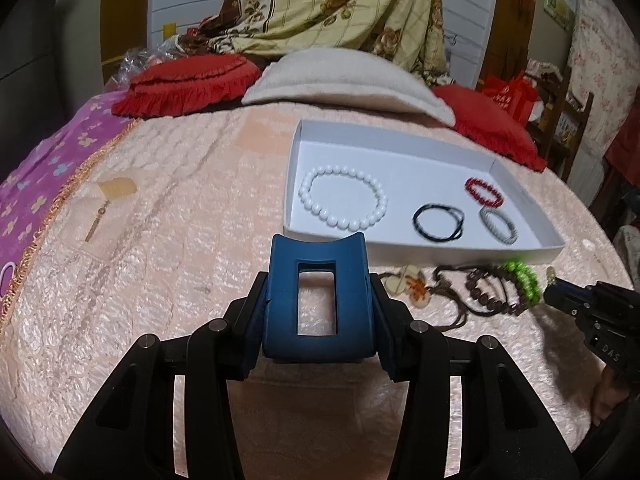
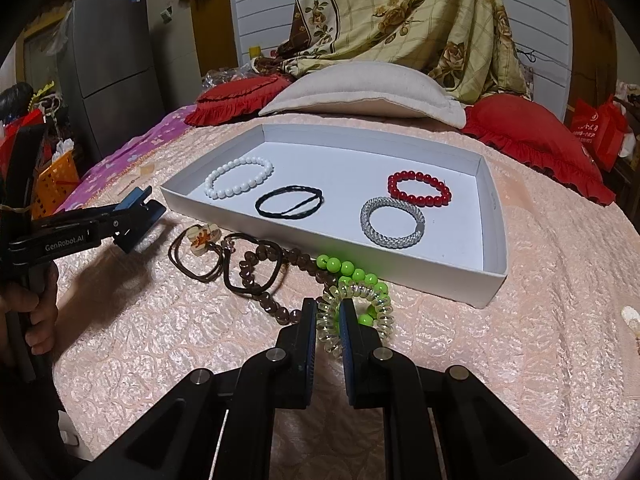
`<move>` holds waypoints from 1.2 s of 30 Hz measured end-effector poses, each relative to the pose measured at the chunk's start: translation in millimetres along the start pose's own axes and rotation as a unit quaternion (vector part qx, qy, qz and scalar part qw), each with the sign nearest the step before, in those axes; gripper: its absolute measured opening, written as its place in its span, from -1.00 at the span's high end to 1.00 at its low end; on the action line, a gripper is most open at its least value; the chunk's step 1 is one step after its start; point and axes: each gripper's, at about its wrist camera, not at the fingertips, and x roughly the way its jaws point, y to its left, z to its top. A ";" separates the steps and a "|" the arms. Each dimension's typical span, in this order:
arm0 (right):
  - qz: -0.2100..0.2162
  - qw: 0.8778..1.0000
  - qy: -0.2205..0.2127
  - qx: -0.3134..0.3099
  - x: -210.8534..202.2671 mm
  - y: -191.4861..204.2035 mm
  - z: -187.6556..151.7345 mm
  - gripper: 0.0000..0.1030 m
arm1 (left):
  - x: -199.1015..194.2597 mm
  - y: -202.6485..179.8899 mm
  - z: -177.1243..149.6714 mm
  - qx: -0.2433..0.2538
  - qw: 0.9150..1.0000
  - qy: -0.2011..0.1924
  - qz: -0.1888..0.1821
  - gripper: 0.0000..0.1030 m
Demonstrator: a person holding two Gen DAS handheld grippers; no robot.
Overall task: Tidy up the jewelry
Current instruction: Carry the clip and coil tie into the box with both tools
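A white tray (image 2: 494,216) on the bed holds a white bead bracelet (image 2: 239,178), a black hair tie (image 2: 289,201), a red bead bracelet (image 2: 419,189) and a silver mesh bangle (image 2: 392,222). In front of it lie a brown cord necklace with a pendant (image 2: 202,240), a brown bead bracelet (image 2: 260,276), a green bead bracelet (image 2: 352,272) and a clear spiral hair tie (image 2: 362,312). My right gripper (image 2: 325,312) is shut on the spiral hair tie. My left gripper (image 1: 318,276) is shut on a blue hair claw clip (image 1: 318,300), just before the tray's (image 1: 400,246) near left corner.
The peach quilted bedspread (image 2: 540,340) covers the bed. A beige pillow (image 2: 360,92) and red cushions (image 2: 532,136) lie behind the tray. A small gold comb clip (image 1: 116,190) lies far left on the bed. A purple floral cloth (image 1: 36,184) edges the left side.
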 end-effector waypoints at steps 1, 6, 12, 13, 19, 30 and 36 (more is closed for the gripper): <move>0.002 1.000 -0.005 0.002 -2.9 0.0 1.3 0.79 | -3.2 1.0 1.4 -0.001 1.000 -0.007 -0.005 0.12; 0.021 0.998 -0.049 0.024 -21.0 -7.9 15.6 0.79 | -8.1 2.1 15.6 -0.016 0.999 -0.029 -0.031 0.12; 0.032 0.997 -0.068 0.031 -16.5 -13.3 46.8 0.79 | 1.7 -4.5 47.2 -0.018 0.998 -0.040 -0.045 0.12; 0.034 0.997 -0.067 0.030 -13.5 -13.1 52.3 0.79 | 4.5 -7.1 55.2 -0.014 0.998 -0.043 -0.050 0.12; 0.038 0.998 -0.040 0.031 22.2 -16.9 82.1 0.79 | 40.0 -23.1 85.8 0.014 0.997 -0.027 -0.068 0.12; 0.007 0.995 0.058 0.076 113.3 -34.4 135.4 0.79 | 137.4 -52.6 124.3 0.016 0.996 0.072 -0.046 0.12; 0.000 0.992 0.085 0.088 133.3 -39.5 130.4 0.79 | 161.1 -64.4 130.5 0.022 0.994 0.098 -0.040 0.12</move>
